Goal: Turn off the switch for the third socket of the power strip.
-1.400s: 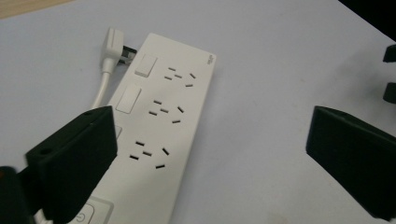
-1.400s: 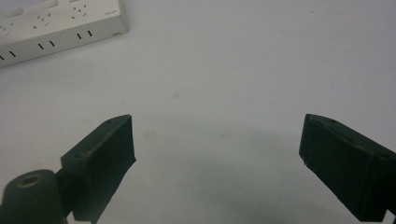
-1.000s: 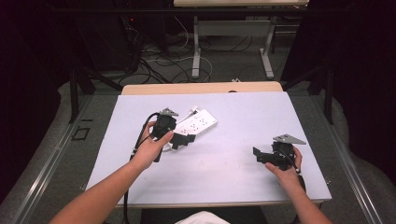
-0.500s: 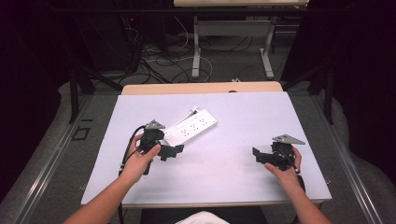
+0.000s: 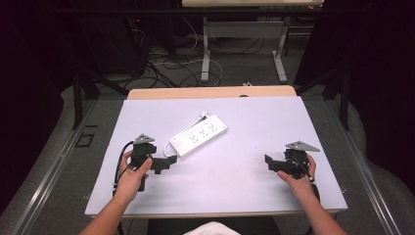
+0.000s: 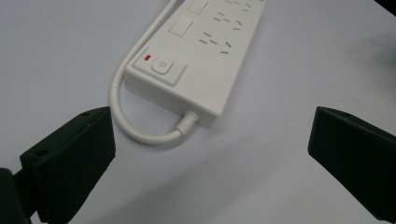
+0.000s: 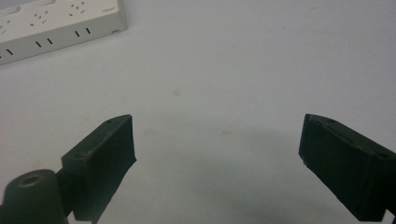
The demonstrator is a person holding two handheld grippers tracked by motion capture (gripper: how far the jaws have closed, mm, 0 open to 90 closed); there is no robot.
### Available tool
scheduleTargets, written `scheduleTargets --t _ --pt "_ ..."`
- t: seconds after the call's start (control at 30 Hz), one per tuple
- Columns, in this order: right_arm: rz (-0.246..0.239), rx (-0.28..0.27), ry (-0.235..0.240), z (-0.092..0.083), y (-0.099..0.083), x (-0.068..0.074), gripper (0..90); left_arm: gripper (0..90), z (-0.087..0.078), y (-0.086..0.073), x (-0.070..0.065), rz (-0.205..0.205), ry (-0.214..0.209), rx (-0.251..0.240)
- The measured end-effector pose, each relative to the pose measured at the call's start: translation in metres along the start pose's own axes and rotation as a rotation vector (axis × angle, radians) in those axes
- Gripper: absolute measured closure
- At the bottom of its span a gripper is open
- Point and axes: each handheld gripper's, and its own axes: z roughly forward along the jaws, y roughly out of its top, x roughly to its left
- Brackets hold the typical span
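A white power strip point(image 5: 199, 136) lies slantwise on the pale table point(image 5: 235, 186), its short cord looping from the near end. In the left gripper view the power strip point(image 6: 196, 60) shows a switch with a red mark and several sockets. My left gripper point(image 5: 166, 163) rests on the table just left of the strip's near end, open and empty; the left gripper point(image 6: 210, 154) has its jaws far apart. My right gripper point(image 5: 270, 163) sits near the table's right front, open and empty. The right gripper point(image 7: 217, 163) looks over bare table toward the power strip point(image 7: 60, 23).
A wooden board point(image 5: 210, 92) borders the table's far edge. Beyond it, a desk frame point(image 5: 242, 44) and loose cables point(image 5: 166, 61) stand on the floor. Dark curtains close in both sides.
My left gripper has drawn back from the power strip, moving left and toward the person, and has let go of it. The right gripper has stayed put.
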Motion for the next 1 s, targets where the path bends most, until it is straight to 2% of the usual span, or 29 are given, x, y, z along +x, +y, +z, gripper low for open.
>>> scheduleTargets --t 0.2,0.33,0.5,0.73,1.0 --pt "-0.006 -0.002 -0.001 0.001 0.000 0.000 10.0 0.8 -0.002 -0.014 0.010 -0.020 0.025 -0.011" --pt "-0.008 -0.001 -0.001 0.001 -0.001 -0.001 10.1 0.8 -0.004 -0.020 0.014 -0.013 0.045 -0.014" --pt "-0.008 -0.002 0.000 0.001 0.000 0.000 10.1 0.8 -0.004 -0.026 0.018 -0.033 0.051 -0.029" --pt "0.005 -0.004 0.004 -0.001 0.000 0.000 10.1 0.8 -0.001 -0.035 0.021 -0.051 0.060 -0.031" --pt "0.004 -0.004 0.006 -0.001 0.000 -0.001 10.1 0.8 0.004 -0.038 0.022 -0.048 0.072 -0.035"
